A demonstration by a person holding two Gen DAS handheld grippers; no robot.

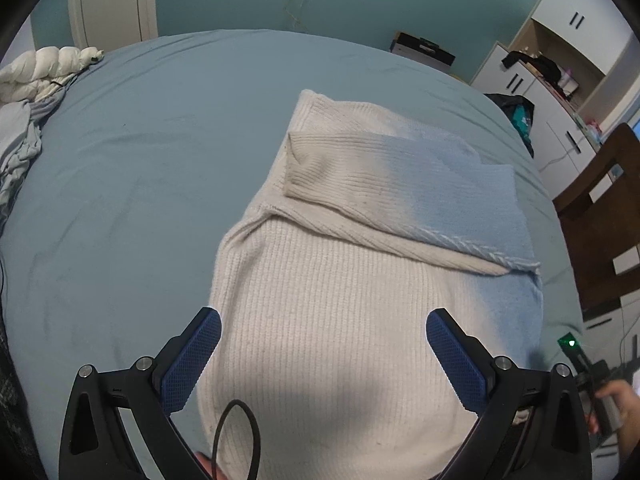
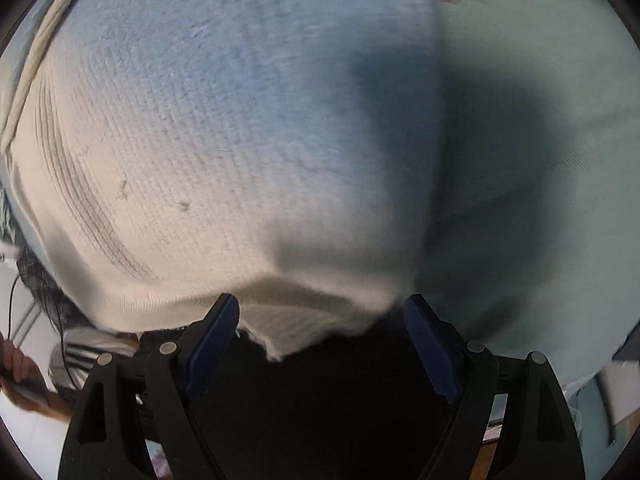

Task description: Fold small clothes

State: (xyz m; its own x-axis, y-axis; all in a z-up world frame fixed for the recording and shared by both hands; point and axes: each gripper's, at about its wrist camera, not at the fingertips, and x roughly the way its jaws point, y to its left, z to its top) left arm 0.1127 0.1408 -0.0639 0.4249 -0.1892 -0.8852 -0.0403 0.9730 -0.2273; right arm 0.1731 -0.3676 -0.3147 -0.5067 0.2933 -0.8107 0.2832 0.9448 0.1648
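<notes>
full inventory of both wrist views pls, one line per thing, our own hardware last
knit sweater: 1, cream shading to light blue, flat on the bed, sleeve folded across it
bed sheet: 1, blue-grey, covers the bed
duvet: 1, white, bunched at far left corner of the bed
box: 1, black and white, against the far wall
cabinets: 1 unit, white, right of the bed, clutter on its shelf
wooden furniture: 1, dark brown, right edge
left gripper: 1, black with blue fingers, open above the sweater's near end
right gripper: 1, black with blue fingers, open at the sweater's near edge
</notes>
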